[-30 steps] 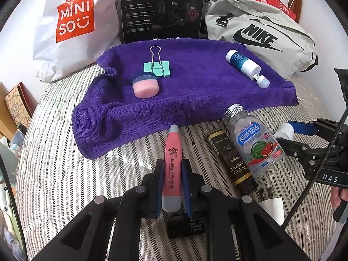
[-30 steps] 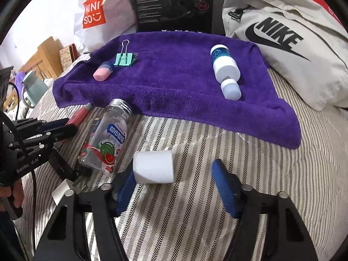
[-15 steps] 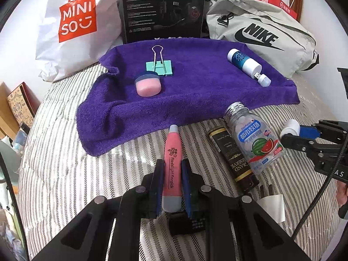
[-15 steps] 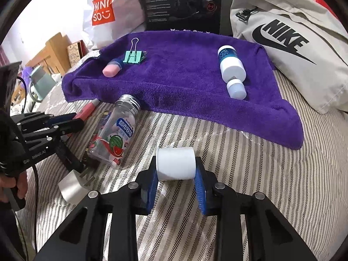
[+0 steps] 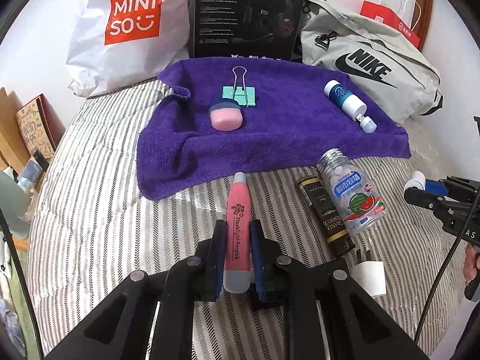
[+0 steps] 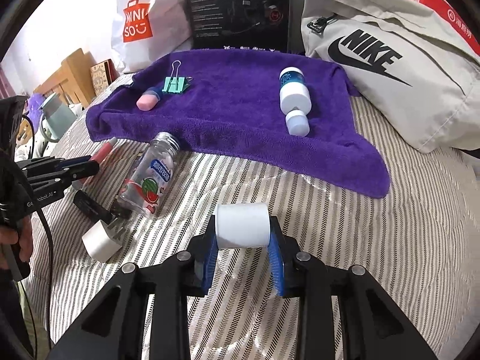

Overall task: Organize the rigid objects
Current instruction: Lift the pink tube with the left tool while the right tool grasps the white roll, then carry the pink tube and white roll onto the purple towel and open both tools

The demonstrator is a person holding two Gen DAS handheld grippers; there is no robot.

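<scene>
The pick-up step is complete: the pink pen (image 5: 237,234) is clamped in the left gripper (image 5: 237,258), the white cylinder (image 6: 242,225) in the right gripper (image 6: 242,240). Transfer toward the purple towel (image 6: 234,114) at 12 o'clock is judged next.

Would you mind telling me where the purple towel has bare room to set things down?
The towel is bare in the middle, between the green clip and the blue-and-white bottle, and along its front edge. The pink jar touches the clip.

Two wrist fisheye views, angled steeply down along the tongs, close above the striped bed (image 5: 90,210), purple towel (image 5: 270,138) shared, seen ahead in both.
</scene>
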